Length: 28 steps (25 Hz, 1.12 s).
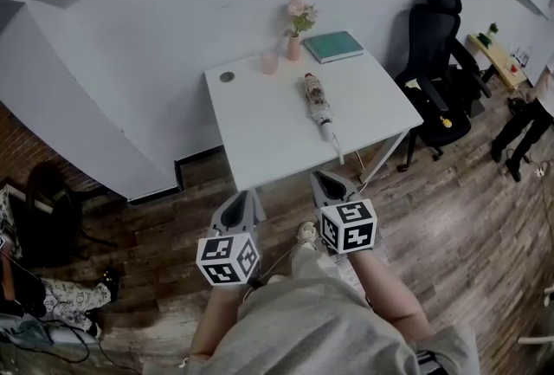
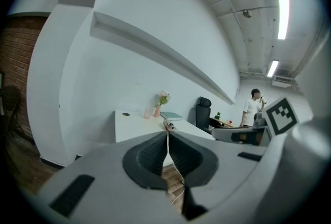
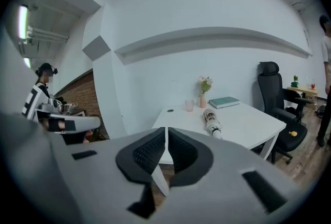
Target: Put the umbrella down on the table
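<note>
Umbrella [image 1: 318,105]: folded, lying flat on the table's right half with its handle toward the near edge. Nothing holds it, so we judge the task done.
Table [image 1: 260,135]: white, with bare surface on both sides of the umbrella.
Right gripper [image 1: 331,184]: jaws pressed together on nothing, off the near edge above the floor.
Left gripper [image 1: 245,198]: likewise closed and empty, beside the right.
Back row: cup [image 1: 269,62], flower vase [image 1: 295,44] and book [image 1: 333,46], all apart from the umbrella; we read its spot as chosen to avoid them.

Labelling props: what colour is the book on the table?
Teal; the book shows best in the head view.
</note>
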Tool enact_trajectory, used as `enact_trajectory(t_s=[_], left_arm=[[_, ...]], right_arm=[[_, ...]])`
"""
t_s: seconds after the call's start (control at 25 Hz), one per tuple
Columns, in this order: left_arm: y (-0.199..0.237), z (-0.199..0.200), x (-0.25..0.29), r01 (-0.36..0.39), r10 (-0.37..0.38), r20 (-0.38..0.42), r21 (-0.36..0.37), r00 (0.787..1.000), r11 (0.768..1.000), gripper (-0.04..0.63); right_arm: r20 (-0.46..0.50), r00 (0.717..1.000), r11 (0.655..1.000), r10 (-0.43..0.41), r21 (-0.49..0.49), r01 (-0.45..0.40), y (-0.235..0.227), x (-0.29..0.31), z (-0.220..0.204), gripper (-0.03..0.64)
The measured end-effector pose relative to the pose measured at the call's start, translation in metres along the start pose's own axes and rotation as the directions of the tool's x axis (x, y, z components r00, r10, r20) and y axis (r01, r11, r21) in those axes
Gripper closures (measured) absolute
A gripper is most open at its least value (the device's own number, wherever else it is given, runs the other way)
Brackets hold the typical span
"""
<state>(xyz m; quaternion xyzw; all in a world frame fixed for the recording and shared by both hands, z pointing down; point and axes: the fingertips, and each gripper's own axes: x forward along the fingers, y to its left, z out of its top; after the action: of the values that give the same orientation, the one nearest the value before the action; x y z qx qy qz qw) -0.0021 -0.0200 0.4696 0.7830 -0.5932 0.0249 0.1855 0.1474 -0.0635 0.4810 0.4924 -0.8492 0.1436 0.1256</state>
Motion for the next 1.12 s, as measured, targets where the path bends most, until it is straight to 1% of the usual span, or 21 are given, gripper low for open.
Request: enact_trajectory(t_s=[0.12,0.32,0.52,0.6,0.76,1.12], left_arm=[[-0.006,-0.001,-0.012,0.014,-0.014,0.006,0.002,1.000,1.000,0.586],[-0.015,-0.004,-0.027,0.032,-0.032,0.011,0.009,0.999,0.999,0.586],[-0.020,-0.005,-0.039,0.040,-0.040,0.018,0.013,0.999,0.999,0.586],[-0.020,-0.004,-0.044,0.042,-0.043,0.022,0.014,0.999,0.999,0.586],[-0.019,-0.006,-0.049,0.042,-0.042,0.025,0.019,0.999,0.999,0.586],[-0.016,-0.006,-0.045,0.041,-0.041,0.016,0.014,0.999,0.999,0.586]], right_arm=[[0.028,1.000,1.000,-0.005,0.014,0.005,0.009,-0.018,0.001,0.612],[0.068,0.998,0.999,0.003,0.033,-0.005,0.022,-0.044,0.000,0.612],[0.090,0.996,1.000,0.009,-0.010,-0.008,0.035,-0.062,-0.004,0.614],[0.099,0.995,1.000,0.020,-0.019,-0.018,0.040,-0.066,-0.005,0.614],[0.114,0.993,1.000,0.028,-0.005,-0.028,0.045,-0.069,-0.006,0.614],[0.128,0.991,0.999,0.044,0.007,-0.045,0.048,-0.066,-0.001,0.615]])
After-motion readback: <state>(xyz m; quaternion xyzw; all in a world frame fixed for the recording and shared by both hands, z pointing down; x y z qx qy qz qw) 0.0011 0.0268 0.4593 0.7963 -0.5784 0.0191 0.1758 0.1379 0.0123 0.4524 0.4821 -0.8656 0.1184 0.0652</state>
